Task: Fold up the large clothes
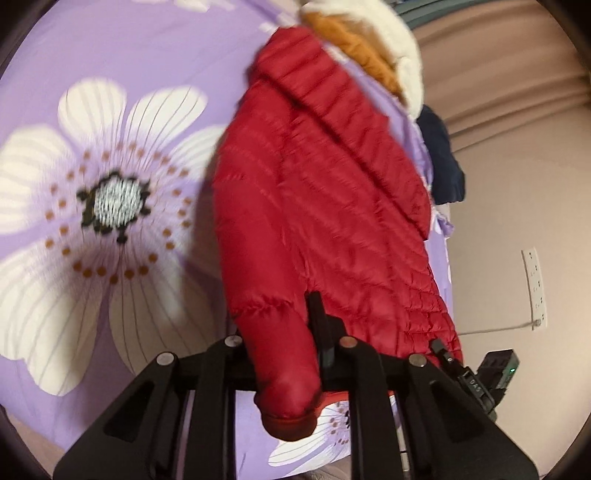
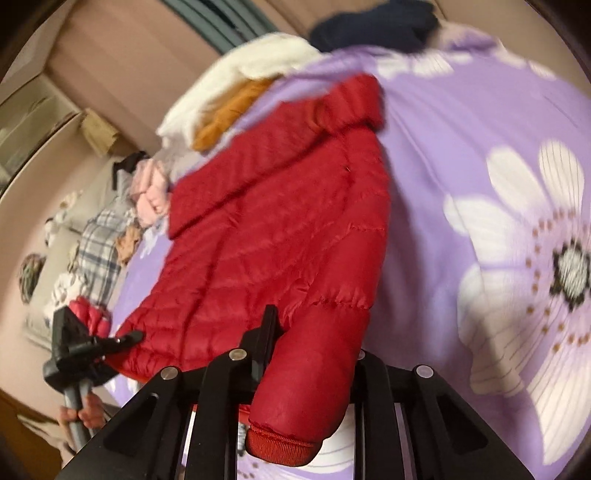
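A red quilted jacket point(image 1: 314, 192) lies spread on a bed covered by a purple sheet point(image 1: 155, 44) printed with big white flowers; from the left wrist view its body runs from centre toward 1 o'clock, the collar end farthest away. The left gripper point(image 1: 291, 350) is clamped on one sleeve, the ribbed cuff point(image 1: 291, 424) hanging toward 6 o'clock between the black fingers point(image 1: 321, 332); the right gripper point(image 2: 306, 354) likewise grips the other sleeve, its cuff point(image 2: 280, 445) drooping at 6 o'clock. At 11 o'clock in the right wrist view sit a white fleece garment point(image 2: 258, 62) and an orange one point(image 2: 229, 110); a navy garment point(image 2: 373, 26) lies at 12 o'clock.
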Motion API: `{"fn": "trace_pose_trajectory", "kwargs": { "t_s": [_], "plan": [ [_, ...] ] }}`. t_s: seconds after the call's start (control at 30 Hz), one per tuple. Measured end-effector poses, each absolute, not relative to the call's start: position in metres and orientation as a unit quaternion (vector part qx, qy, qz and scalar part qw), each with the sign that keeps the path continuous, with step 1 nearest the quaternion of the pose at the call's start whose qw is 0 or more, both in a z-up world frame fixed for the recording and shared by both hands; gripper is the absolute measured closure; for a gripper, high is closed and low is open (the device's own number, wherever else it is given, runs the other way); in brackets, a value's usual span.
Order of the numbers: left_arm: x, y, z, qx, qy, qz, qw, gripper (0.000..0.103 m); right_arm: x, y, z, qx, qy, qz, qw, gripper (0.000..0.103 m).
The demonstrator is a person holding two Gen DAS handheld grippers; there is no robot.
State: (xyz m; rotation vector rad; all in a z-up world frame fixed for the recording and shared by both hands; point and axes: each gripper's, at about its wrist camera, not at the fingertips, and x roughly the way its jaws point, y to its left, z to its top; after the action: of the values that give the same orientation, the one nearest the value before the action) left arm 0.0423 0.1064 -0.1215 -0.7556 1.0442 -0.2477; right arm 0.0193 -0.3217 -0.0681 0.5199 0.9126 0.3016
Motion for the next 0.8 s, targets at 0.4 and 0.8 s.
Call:
{"fn": "trace_pose_trajectory", "kwargs": {
  "t_s": [0.4, 0.8],
  "plan": [
    [0.013, 0.092, -0.062, -0.274, 0.423, -0.152, 0.85, 0.087, 0.007, -0.322, -0.018, 0.234, 0.384, 0.201, 0.87, 0.081],
    [-0.019, 0.085, -0.01, -0.247, 0.369, -0.205, 0.872, 0.087, -0.024, -0.324, 0.033, 0.2, 0.327, 0.263, 0.885, 0.081]
  ]
}}
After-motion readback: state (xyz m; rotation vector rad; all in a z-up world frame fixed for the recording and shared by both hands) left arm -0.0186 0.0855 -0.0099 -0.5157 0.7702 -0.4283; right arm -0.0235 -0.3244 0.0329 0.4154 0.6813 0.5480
